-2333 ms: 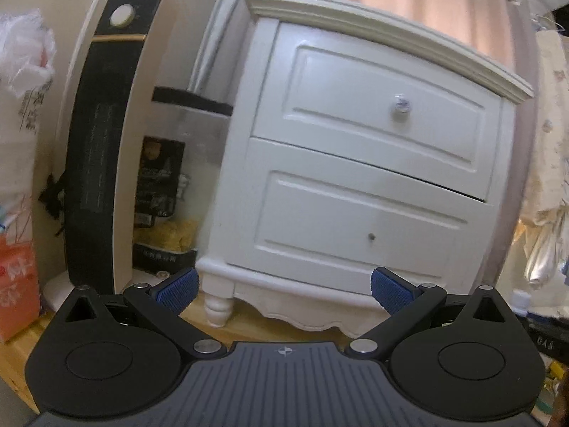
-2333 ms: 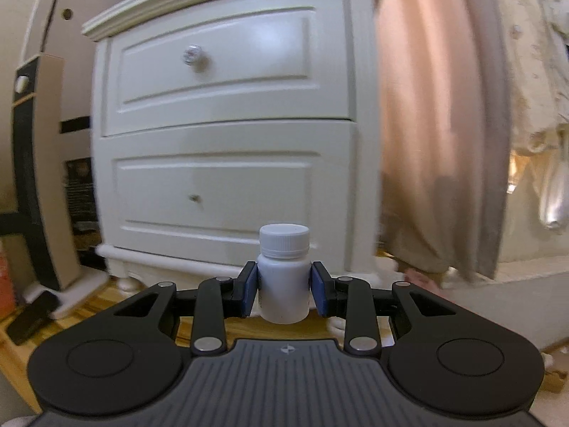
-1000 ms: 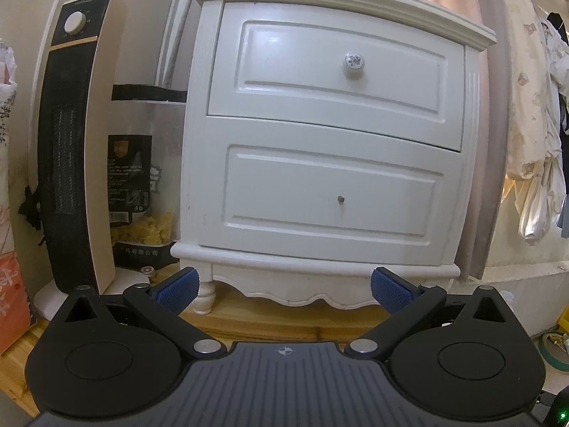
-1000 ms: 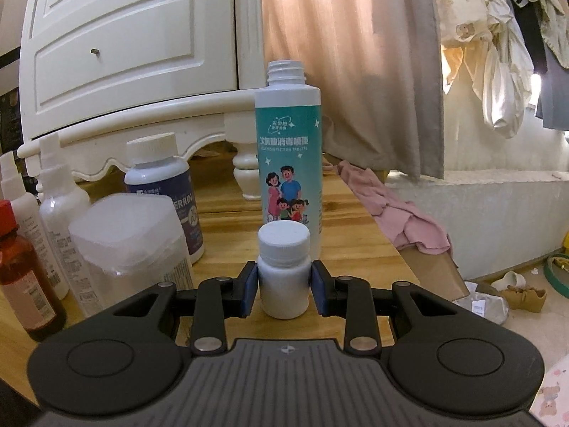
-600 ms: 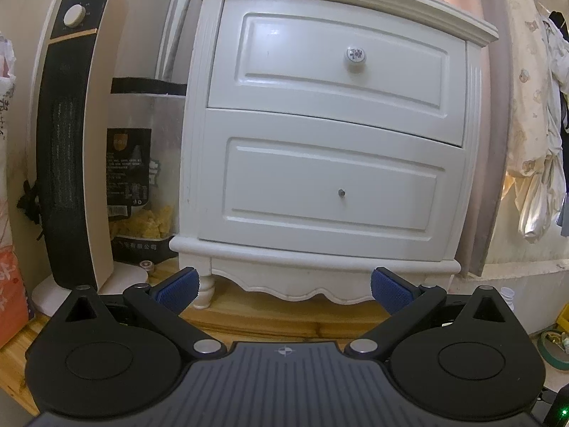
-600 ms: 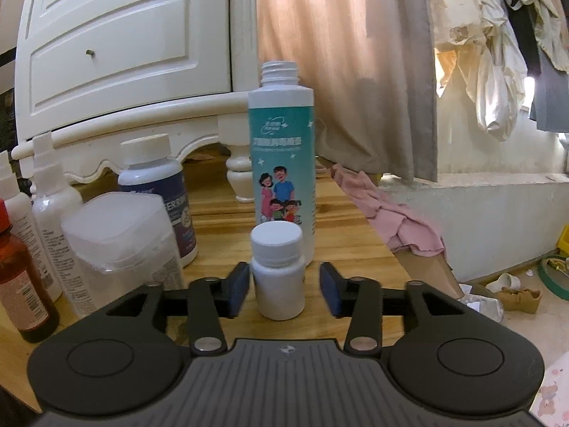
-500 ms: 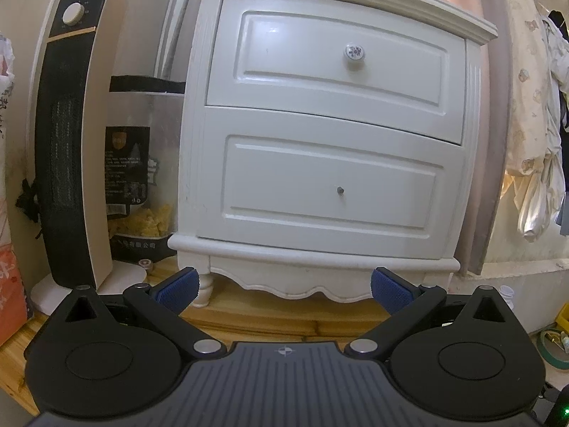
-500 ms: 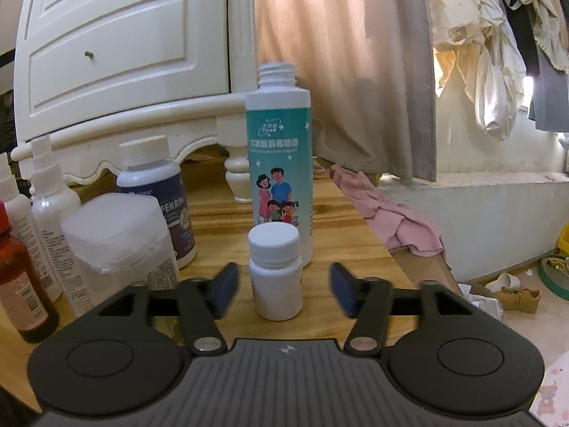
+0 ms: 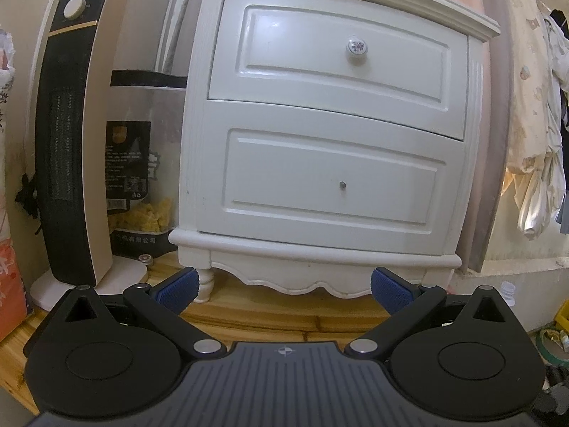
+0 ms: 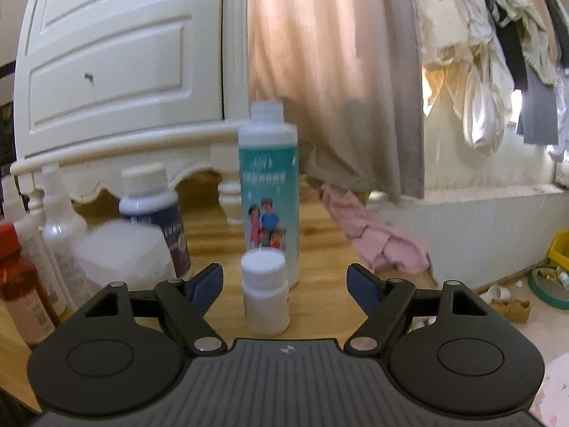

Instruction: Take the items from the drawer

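The right gripper (image 10: 284,284) is spread wide and holds nothing. The small white bottle (image 10: 265,293) stands upright on the wooden floor (image 10: 330,249) between the two blue pads, with free space on both sides of it and touching neither pad. Just behind it stands the tall teal-label bottle (image 10: 269,192) with no cap; its label shows a cartoon family, and the writing on it is too blurred to read. To the left there is a crowded group: a clear plastic container (image 10: 121,251), a dark blue bottle (image 10: 153,210), two white spray bottles (image 10: 57,220) and a red-brown bottle (image 10: 16,281). To the right the floor is free until the pink cloth (image 10: 373,235).

The left gripper (image 9: 283,286) is also spread wide and empty, and a strip of bare floor lies between it and the white nightstand (image 9: 330,135). Both drawers are closed; the upper drawer (image 9: 338,57) has a round floral knob (image 9: 356,46). A tower heater (image 9: 74,149) stands to the left, and a black snack bag (image 9: 133,178) with unreadable Chinese print is between them.
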Available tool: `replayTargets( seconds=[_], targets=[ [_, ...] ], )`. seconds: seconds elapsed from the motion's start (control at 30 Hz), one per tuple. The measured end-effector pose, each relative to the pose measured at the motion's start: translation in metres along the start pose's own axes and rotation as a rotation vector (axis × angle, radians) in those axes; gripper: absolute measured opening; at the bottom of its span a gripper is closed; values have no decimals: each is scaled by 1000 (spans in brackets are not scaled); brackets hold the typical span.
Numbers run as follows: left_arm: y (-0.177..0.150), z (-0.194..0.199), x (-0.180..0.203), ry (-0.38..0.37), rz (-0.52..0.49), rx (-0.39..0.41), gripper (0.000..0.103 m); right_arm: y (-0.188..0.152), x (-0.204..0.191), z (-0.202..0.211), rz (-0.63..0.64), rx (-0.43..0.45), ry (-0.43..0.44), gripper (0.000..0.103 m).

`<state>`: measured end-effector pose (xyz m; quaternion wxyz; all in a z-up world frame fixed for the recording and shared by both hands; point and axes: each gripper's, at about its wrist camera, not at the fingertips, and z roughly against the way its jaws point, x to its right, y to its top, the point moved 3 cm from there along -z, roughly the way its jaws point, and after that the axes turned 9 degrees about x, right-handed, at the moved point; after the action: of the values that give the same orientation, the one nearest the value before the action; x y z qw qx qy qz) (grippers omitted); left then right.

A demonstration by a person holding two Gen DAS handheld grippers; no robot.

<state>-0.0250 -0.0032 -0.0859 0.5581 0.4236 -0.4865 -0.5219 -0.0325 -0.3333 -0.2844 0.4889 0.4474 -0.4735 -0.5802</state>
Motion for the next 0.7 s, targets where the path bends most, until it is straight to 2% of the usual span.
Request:
replayTargets(
  seconds=[0.1,0.23,0.37,0.5,0.57,0.7],
  targets=[
    [-1,-1,-2,8,13,-4,103,19,1,7,18,41,-17,79],
    [-2,-1,-6,16,25,-8,103,50,0,14,-26,56,22,79],
    [1,-2,-10,60,15,13,103,78,-8,19,-44,58,54,79],
    [8,-2,-13,69,4,33,103,99,-20,17,-75,24,104,85],
    [11,-1,-12,59,2,39,103,107,-31,18,-45,28,97,103],
    [14,-1,-9,43,-7,55,103,126,-54,21,16,55,69,103]
  ],
)
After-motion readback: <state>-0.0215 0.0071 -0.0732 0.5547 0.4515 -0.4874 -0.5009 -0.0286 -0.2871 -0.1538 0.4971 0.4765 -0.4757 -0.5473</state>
